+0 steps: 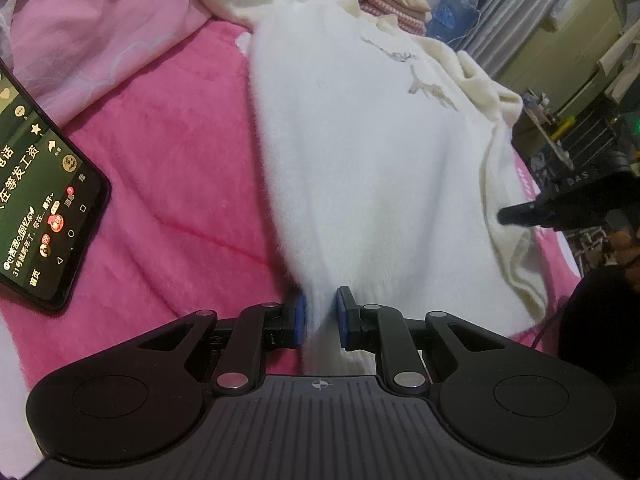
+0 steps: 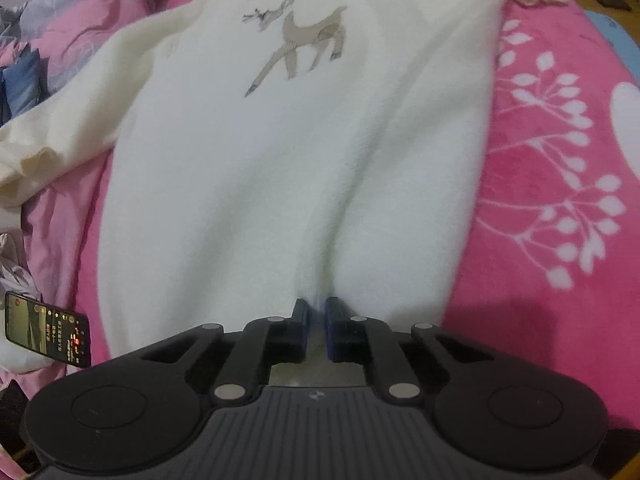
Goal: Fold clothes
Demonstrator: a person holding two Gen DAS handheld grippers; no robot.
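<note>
The fuzzy white sweater (image 2: 280, 168) is spread out on the pink blanket (image 2: 560, 160), deer print up around 12 o'clock. The left gripper (image 1: 320, 316) and right gripper (image 2: 316, 320) each pinch its hem. Phone (image 1: 40, 184) at 9 o'clock.

White fluffy sweater (image 2: 248, 152) (deer motif on chest) lies flat, front up, hem bunched w/ creases.

- Sweater (image 2: 280, 168) lies flat on the blanket (image 2: 560, 200), hem nearest both cameras.
- Phone (image 1: 44, 200) rests on the blanket, left of the sweater.
- Folded stack (image 1: 384, 4) sits beyond the sweater.
</note>
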